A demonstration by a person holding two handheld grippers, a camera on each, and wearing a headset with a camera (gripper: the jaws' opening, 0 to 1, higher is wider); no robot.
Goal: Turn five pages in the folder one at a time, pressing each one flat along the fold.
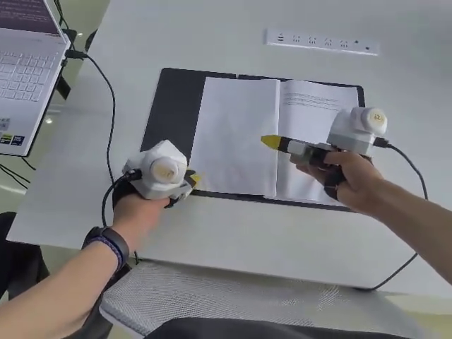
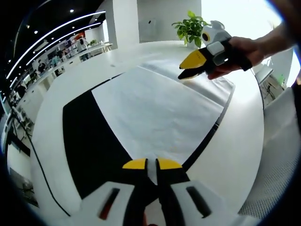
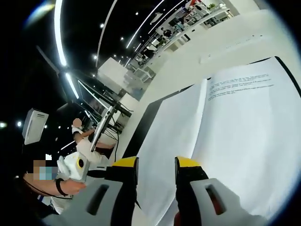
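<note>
Left tongs [image 2: 151, 164] sit nearly pinched together, right tongs [image 3: 156, 162] slightly parted.

The open folder [image 1: 173, 106] lies flat on the white table [image 1: 212, 35]. The left gripper [image 1: 191, 181] sits at the left page's [image 1: 236, 134] near corner. The right gripper [image 1: 270, 143] points its yellow tips at the fold.

Bright light, bent edges

The head view is sharp and evenly lit; the white table [image 1: 247, 233] and page [image 1: 236, 134] nearly wash out, shadows faint. In the left gripper view a window [image 2: 235, 14] glares. Ceiling lights [image 3: 59, 33] bend into streaks in the right gripper view.
</note>
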